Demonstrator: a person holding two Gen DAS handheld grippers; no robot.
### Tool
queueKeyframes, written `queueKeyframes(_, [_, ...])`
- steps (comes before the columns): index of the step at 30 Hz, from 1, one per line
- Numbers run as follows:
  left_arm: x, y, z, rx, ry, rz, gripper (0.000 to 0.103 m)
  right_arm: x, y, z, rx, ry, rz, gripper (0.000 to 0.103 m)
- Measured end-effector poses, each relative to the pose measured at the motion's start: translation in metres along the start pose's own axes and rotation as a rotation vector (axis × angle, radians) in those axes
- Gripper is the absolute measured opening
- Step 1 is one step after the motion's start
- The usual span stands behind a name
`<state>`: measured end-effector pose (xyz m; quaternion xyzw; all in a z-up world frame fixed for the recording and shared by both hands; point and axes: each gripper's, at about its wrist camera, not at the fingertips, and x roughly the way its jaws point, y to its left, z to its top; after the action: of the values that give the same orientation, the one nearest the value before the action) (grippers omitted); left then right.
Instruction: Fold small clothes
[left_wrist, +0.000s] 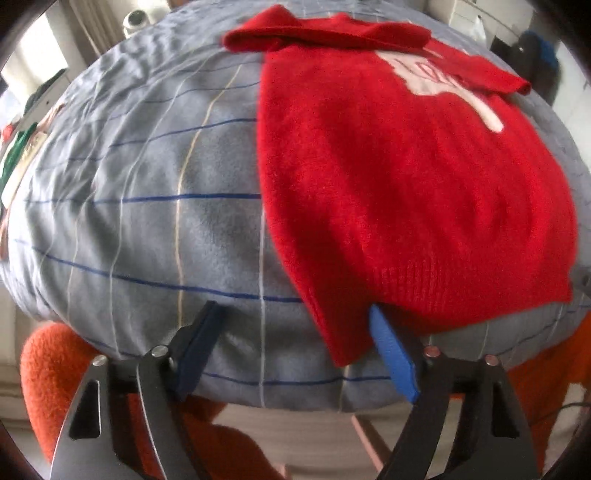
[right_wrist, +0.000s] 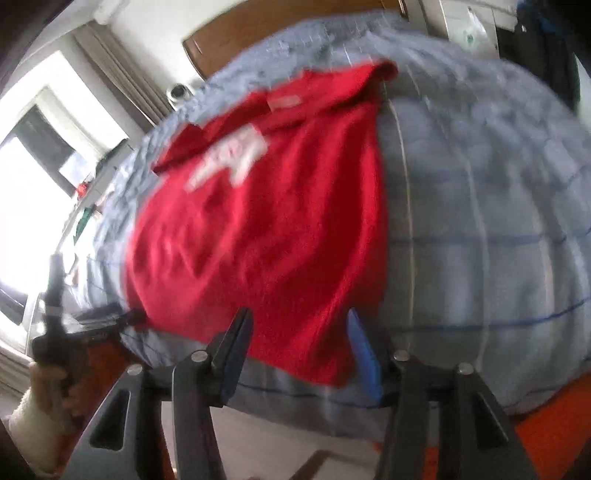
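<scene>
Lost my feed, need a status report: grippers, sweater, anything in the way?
Left gripper open at the hem's left corner. Right gripper open, straddling the hem's right corner. Red sweater flat on the grey checked bedcover, sleeves folded in. Nothing in the way.

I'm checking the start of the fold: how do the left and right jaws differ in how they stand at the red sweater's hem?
The left gripper stands wider apart; the right gripper is narrower. On the left, only one finger meets the red sweater at its corner, the other over bare grey checked bedding. The right gripper straddles the opposite hem corner. Shared: both open, pointing down at the near hem, neither pressing cloth.
</scene>
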<state>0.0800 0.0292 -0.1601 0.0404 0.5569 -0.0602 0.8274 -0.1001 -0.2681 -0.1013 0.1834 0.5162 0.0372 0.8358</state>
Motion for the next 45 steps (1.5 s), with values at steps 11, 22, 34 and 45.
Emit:
queueKeyframes(11, [0.000, 0.010, 0.002, -0.026, -0.004, -0.126, 0.004, 0.003, -0.029, 0.004, 0.028, 0.020, 0.114, 0.046])
queueKeyframes(22, [-0.023, 0.020, -0.008, 0.014, -0.034, -0.073, 0.000, -0.037, -0.003, -0.015, -0.094, 0.041, -0.027, 0.003])
queueKeyframes(34, [0.010, 0.006, -0.004, 0.067, -0.010, 0.048, 0.002, 0.023, -0.028, -0.015, -0.029, 0.075, -0.097, 0.004])
queueKeyframes(45, [-0.005, -0.009, -0.018, 0.053, -0.031, 0.052, 0.037, 0.016, -0.031, -0.022, 0.008, 0.043, -0.085, 0.020])
